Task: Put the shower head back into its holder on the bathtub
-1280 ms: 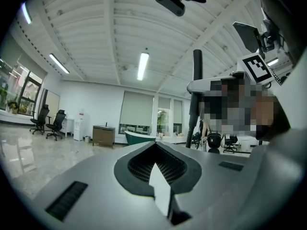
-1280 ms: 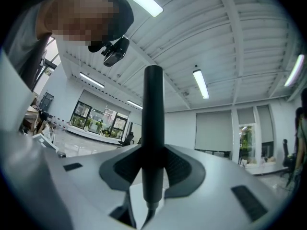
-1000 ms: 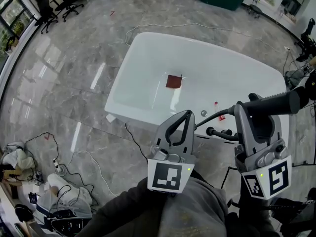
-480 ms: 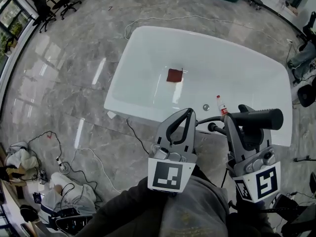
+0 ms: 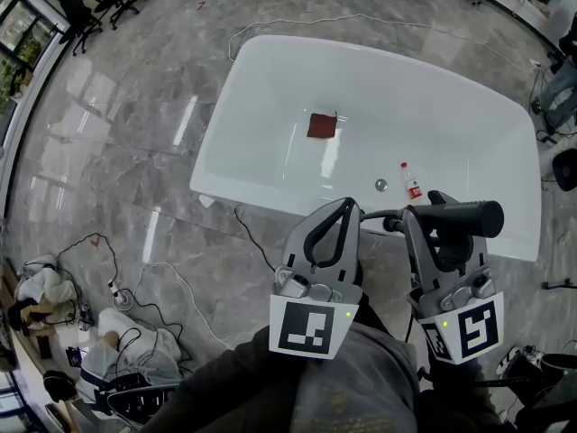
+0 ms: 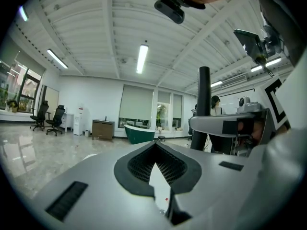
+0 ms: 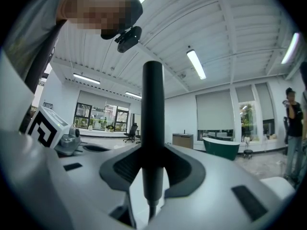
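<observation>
A: Where's the shower head?
B: The black shower head (image 5: pixel 467 216) is clamped in the right gripper (image 5: pixel 433 213). Its handle lies level and sticks out to the right in the head view. It sits over the near rim of the white bathtub (image 5: pixel 379 54), toward the right end. Can't tell if it touches the rim.
A: Grip solid?
B: Yes. In the right gripper view both pads pinch the handle, which crosses the jaws upright. A dark hose (image 5: pixel 380 216) leads off it to the left.
A: Left side?
B: The left gripper (image 5: pixel 343 207) has its jaws closed together with nothing between them. It's parked just left of the right one, with the tip at the tub's near edge.
A: Anything in the tub?
B: 1 red cloth (image 5: pixel 322 125) on the bottom. 1 small bottle (image 5: pixel 411 182) lies on the near side, just beside a round metal fitting (image 5: pixel 381 185).
A: Surroundings?
B: Grey marble floor (image 5: pixel 117 152). A white cable (image 5: pixel 297 25) loops past the tub's far side. There are dark cables and a heap of gear (image 5: pixel 117 350) lower left, and office chairs (image 5: pixel 77 12) top left.
</observation>
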Action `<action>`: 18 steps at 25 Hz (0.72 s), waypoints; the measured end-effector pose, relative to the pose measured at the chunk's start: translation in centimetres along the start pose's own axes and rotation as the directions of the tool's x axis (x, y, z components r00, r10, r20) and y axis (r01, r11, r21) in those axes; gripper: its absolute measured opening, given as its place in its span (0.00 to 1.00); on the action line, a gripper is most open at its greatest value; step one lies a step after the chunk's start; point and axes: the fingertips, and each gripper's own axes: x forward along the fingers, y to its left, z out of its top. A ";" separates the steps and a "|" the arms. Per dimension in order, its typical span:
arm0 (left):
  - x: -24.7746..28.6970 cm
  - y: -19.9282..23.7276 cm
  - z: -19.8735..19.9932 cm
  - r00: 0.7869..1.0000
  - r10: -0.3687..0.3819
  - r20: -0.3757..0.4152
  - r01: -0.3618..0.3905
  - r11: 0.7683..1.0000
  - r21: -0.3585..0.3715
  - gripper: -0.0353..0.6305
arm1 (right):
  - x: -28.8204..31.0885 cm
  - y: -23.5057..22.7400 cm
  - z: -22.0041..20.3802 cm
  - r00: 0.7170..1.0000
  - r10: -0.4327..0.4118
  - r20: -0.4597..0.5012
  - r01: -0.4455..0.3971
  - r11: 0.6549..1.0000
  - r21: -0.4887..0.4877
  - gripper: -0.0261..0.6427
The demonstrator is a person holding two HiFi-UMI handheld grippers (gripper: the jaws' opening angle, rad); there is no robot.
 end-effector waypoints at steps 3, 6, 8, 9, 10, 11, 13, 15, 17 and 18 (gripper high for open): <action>-0.2 0.1 -1.0 1.000 0.003 -0.012 -0.003 1.000 -0.022 0.06 | 0.1 0.5 -1.0 1.000 0.006 -0.009 -0.006 1.000 0.001 0.25; -0.1 0.0 -1.6 1.000 -0.001 -0.031 0.000 1.000 -0.024 0.06 | 0.1 0.5 -1.8 1.000 0.005 -0.019 -0.004 1.000 0.004 0.25; 0.3 -0.3 -1.7 0.999 -0.009 -0.040 0.008 1.000 -0.011 0.06 | 0.0 -0.2 -2.1 1.000 -0.005 -0.028 0.005 1.000 0.009 0.25; 0.6 -0.5 -1.7 0.999 -0.012 -0.042 0.012 1.000 -0.007 0.06 | -0.1 -0.6 -2.3 0.999 -0.009 -0.031 0.010 1.000 0.012 0.25; 0.8 -0.6 -1.8 0.999 -0.014 -0.044 0.014 1.000 -0.005 0.06 | -0.3 -0.9 -2.5 0.999 -0.014 -0.034 0.014 1.000 0.014 0.25; 0.9 -0.7 -2.0 0.999 -0.016 -0.046 0.016 1.000 -0.005 0.06 | -0.3 -1.2 -2.7 0.999 -0.018 -0.036 0.018 1.000 0.016 0.25; 1.0 -0.6 -2.2 0.999 -0.016 -0.047 0.016 1.000 -0.009 0.06 | -0.4 -1.2 -3.1 0.999 -0.023 -0.037 0.024 1.000 0.020 0.25; 0.7 -0.4 -2.2 0.999 -0.015 -0.040 0.015 1.000 -0.007 0.06 | -0.5 -0.9 -3.3 0.999 -0.023 -0.039 0.024 0.999 0.024 0.25; 0.4 -0.4 -2.3 0.999 -0.012 -0.037 0.012 1.000 -0.002 0.06 | -0.5 -0.6 -3.7 0.999 -0.020 -0.042 0.021 0.999 0.030 0.25; 0.4 -0.3 -2.5 0.999 -0.008 -0.039 0.008 1.000 0.000 0.06 | -0.5 -0.5 -3.9 0.999 -0.018 -0.044 0.019 0.999 0.034 0.25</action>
